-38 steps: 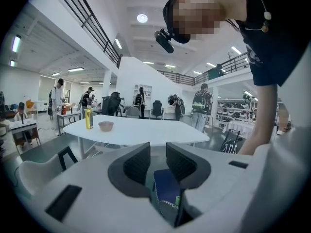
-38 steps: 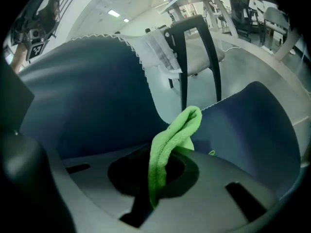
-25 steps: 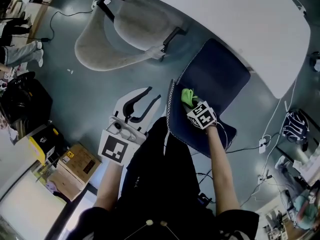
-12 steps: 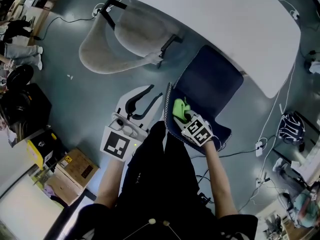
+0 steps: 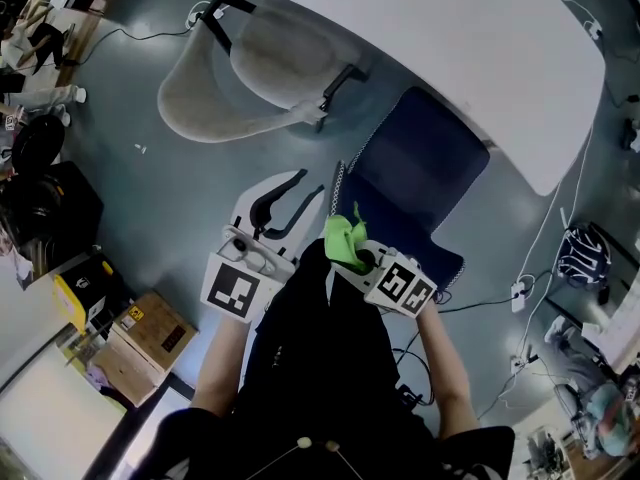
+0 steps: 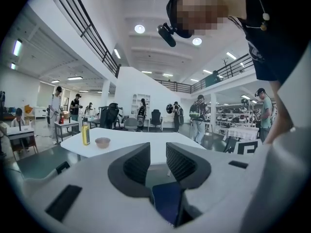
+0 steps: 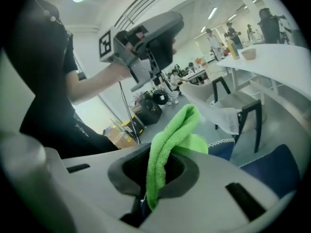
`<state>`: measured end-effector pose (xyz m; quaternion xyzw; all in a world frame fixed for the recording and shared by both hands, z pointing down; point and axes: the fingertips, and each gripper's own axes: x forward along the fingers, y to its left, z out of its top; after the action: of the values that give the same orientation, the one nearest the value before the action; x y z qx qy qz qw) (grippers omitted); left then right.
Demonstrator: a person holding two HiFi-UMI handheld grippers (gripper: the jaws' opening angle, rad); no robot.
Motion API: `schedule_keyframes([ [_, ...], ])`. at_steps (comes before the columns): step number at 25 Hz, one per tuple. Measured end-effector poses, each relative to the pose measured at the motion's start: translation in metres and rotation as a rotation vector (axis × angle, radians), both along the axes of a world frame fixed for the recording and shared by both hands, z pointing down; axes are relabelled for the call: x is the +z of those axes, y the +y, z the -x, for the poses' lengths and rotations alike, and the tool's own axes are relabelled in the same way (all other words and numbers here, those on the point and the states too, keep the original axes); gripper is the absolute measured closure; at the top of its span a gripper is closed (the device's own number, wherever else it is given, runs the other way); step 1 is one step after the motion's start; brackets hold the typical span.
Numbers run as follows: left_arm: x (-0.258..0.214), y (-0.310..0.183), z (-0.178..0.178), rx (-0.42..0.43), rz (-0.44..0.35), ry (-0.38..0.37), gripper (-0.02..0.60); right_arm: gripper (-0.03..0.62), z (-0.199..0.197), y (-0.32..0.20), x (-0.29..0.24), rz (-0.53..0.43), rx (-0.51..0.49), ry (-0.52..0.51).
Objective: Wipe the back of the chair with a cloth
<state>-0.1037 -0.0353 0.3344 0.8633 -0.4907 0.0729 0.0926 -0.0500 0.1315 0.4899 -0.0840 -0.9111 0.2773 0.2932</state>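
A dark blue chair (image 5: 425, 173) stands under the white table's edge, its back (image 5: 345, 183) towards me. My right gripper (image 5: 352, 251) is shut on a green cloth (image 5: 342, 238), held at the near end of the chair's back. In the right gripper view the green cloth (image 7: 167, 142) sticks up from between the jaws, with the blue chair (image 7: 269, 171) below and to the right. My left gripper (image 5: 290, 196) hangs open over the floor left of the chair, nothing between its jaws. The left gripper (image 6: 158, 161) view shows the chair's blue fabric (image 6: 167, 200) low between the jaws.
A grey armchair (image 5: 245, 78) with black arms stands to the left under the white table (image 5: 480, 38). A cardboard box (image 5: 150, 333), a yellow box (image 5: 80, 288) and black bags (image 5: 40, 203) lie at the left. Cables and a power strip (image 5: 520, 293) are on the floor at the right.
My right gripper has drawn the green cloth along the chair's back towards me and to the left. The left gripper has barely moved.
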Motion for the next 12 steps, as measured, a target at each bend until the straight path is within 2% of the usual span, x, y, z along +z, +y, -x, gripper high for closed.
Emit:
schedule_keyframes([
  [2, 0.002, 0.001, 0.001, -0.006, 0.005, -0.001, 0.479, 0.576, 0.004, -0.004, -0.007, -0.012, 0.003, -0.031],
  [5, 0.004, 0.003, 0.006, -0.019, 0.010, -0.007, 0.479, 0.576, -0.002, -0.042, 0.006, -0.059, 0.104, -0.002],
  [9, 0.013, 0.009, 0.015, -0.044, 0.029, -0.015, 0.479, 0.576, -0.029, -0.121, 0.065, -0.118, 0.308, 0.125],
  [12, 0.024, 0.015, 0.022, -0.060, 0.048, -0.026, 0.479, 0.576, -0.048, -0.162, 0.134, -0.097, 0.418, 0.258],
])
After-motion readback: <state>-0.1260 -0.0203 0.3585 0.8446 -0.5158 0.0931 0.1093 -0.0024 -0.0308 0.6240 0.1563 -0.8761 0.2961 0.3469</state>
